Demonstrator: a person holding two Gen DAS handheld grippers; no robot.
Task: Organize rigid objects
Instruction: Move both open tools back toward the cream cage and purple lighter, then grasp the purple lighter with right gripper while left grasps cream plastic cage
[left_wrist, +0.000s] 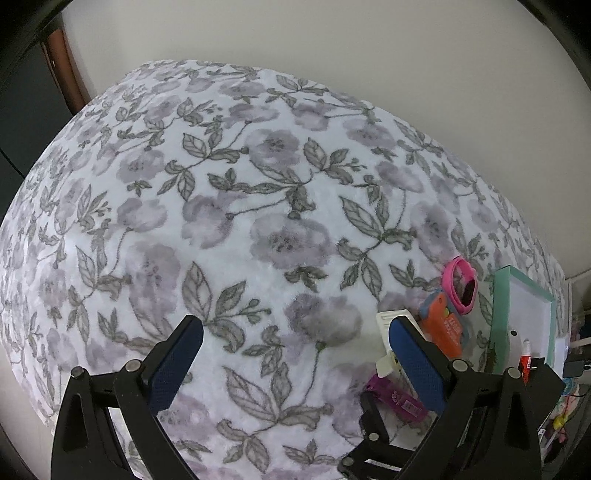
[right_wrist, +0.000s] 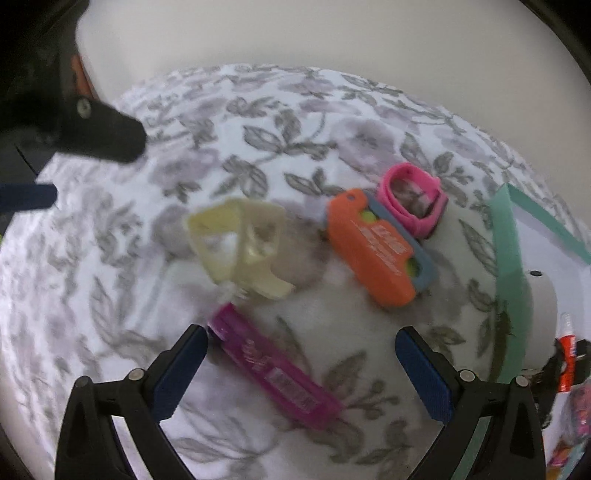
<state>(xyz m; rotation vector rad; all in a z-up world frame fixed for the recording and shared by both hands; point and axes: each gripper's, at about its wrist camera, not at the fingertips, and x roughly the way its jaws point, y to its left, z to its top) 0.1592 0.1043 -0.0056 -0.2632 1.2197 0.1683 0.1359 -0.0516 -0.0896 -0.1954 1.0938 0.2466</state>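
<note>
On a floral blanket (right_wrist: 110, 280) lie a cream plastic piece (right_wrist: 240, 243), a purple flat case (right_wrist: 273, 369), an orange and grey case (right_wrist: 373, 243) and a pink wristband (right_wrist: 410, 199). My right gripper (right_wrist: 301, 336) hovers open just above the purple case. My left gripper (left_wrist: 295, 328) is open over bare blanket (left_wrist: 221, 221), left of the same group: cream piece (left_wrist: 388, 332), purple case (left_wrist: 395, 398), orange case (left_wrist: 443, 328), pink wristband (left_wrist: 461, 284). Its right finger hides part of the cream piece. The left gripper's finger (right_wrist: 99, 129) shows at the upper left of the right wrist view.
A mint-rimmed white tray (right_wrist: 509, 266) sits at the right with a white object (right_wrist: 543, 306) and a small red-labelled tube (right_wrist: 567, 354) in it; the tray (left_wrist: 498, 325) also shows in the left wrist view. A pale wall (left_wrist: 332, 37) rises behind the bed. Clutter lies off the right edge.
</note>
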